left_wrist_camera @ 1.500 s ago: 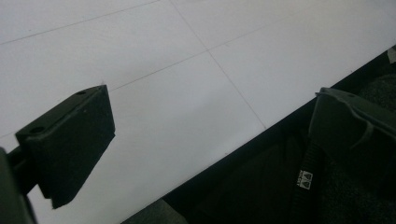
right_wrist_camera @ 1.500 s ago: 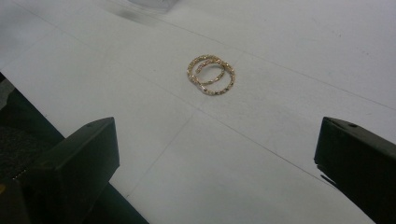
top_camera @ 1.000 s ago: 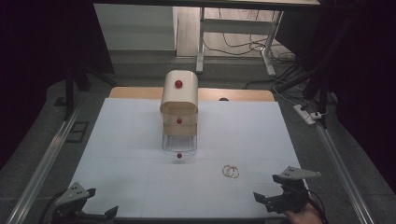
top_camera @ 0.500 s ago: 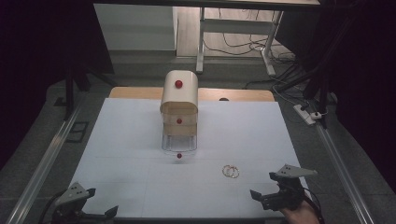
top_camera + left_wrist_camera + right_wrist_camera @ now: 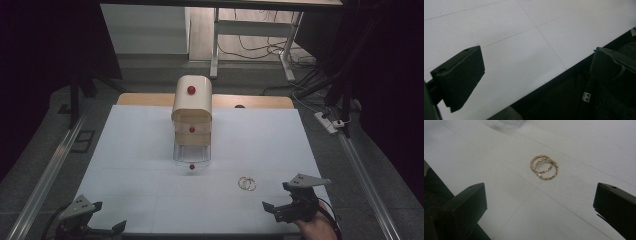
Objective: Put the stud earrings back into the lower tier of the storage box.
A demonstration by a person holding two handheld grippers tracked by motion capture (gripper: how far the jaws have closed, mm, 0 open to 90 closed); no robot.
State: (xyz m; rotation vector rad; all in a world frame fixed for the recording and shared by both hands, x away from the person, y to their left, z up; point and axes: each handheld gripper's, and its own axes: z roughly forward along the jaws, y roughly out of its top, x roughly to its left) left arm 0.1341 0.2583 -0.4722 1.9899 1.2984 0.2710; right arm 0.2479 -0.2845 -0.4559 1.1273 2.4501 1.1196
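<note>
Just ahead of the right gripper (image 5: 541, 202), which has moved nearer with jaws apart, two gold rings (image 5: 544, 167) lie ready for grasping.

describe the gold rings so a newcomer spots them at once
On the white table stands a cream drawer box with red knobs. Toward the person and to the right of it, ahead of the right hand-held gripper, lie the rings. They are two thin gold hoops, overlapping, flat on the table, the only metal there.
</note>
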